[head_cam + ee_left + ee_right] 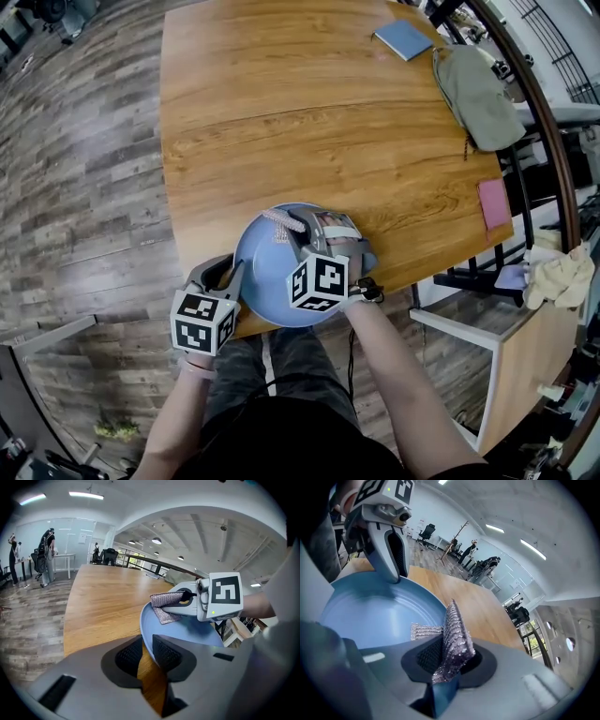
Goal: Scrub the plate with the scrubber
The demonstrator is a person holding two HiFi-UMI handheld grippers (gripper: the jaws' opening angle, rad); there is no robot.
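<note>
My left gripper [146, 654] straddles the near-left rim of the plate [187, 631] at the table [328, 112] edge, jaws not yet clamped, while on the right my right gripper [449, 660] pinches the scrubber [454, 632] just over the plate's far side.

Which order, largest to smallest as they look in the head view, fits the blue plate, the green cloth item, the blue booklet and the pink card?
1. blue plate, though it is nearest the camera.
2. green cloth item.
3. blue booklet and pink card look about alike; I do not rank them.
</note>
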